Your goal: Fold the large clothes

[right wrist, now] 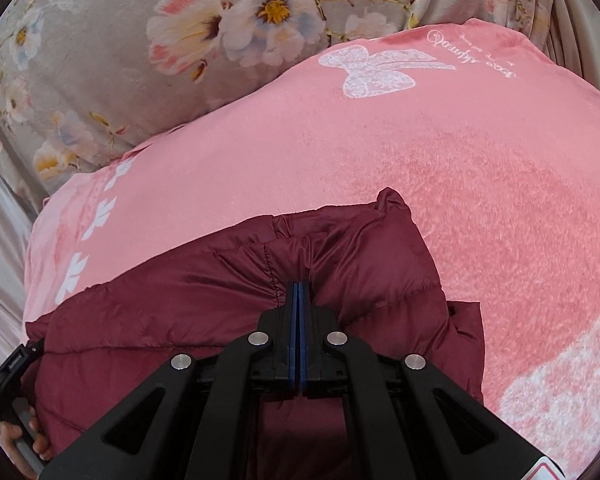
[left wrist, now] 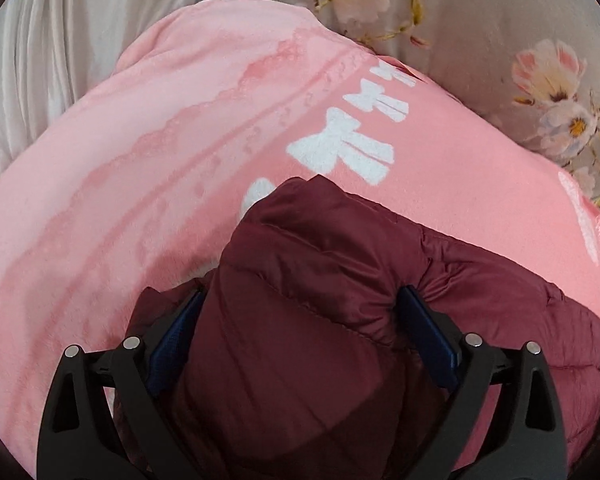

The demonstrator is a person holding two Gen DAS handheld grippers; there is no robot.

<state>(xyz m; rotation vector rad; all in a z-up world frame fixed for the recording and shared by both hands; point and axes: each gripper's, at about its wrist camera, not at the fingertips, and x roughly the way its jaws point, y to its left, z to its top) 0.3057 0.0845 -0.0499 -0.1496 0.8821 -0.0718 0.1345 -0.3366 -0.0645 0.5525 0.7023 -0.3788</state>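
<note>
The maroon jacket [left wrist: 300,320] lies on a pink blanket [left wrist: 140,180]. The left gripper [left wrist: 302,312] seems to clamp a thick fold; the right gripper [right wrist: 299,300] jaws pinch its edge closed.

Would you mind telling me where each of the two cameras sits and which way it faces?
Left wrist: on the left gripper, looking along wide-apart fingers straddling a bulky maroon jacket fold on the pink blanket.
Right wrist: on the right gripper, fingers pinched on the jacket; a hand shows lower left.
Shared: jacket, blanket, floral bedding.
</note>
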